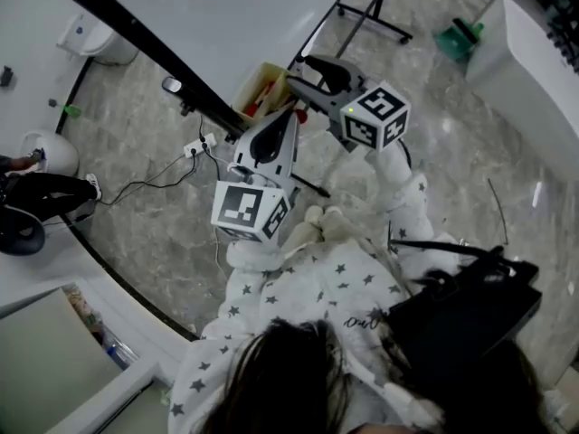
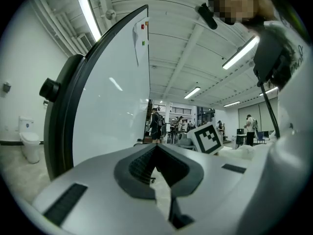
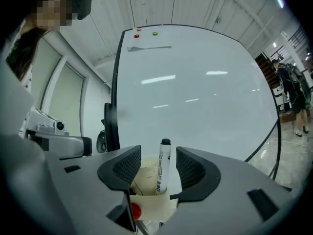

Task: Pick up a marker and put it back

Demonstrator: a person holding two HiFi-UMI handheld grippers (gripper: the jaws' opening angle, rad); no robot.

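A white marker [image 3: 164, 166] with a black cap stands upright in a cream holder [image 3: 146, 192] in the right gripper view. My right gripper [image 3: 158, 155] is open, one pad on each side of the marker with a gap on both sides. A red object [image 3: 135, 211] lies in the same holder. In the head view the right gripper [image 1: 303, 75] reaches to the yellowish holder [image 1: 256, 87] fixed at the whiteboard's lower edge. My left gripper [image 1: 288, 116] hangs just below it, and its jaws [image 2: 156, 150] are shut on nothing.
The whiteboard [image 1: 226, 16] fills the top of the head view, with its black frame [image 1: 136, 39] running diagonally. A power strip [image 1: 201, 145] and cables lie on the marbled floor. A black bag [image 1: 461, 319] hangs at my right side. Another person sits at far left [image 1: 36, 197].
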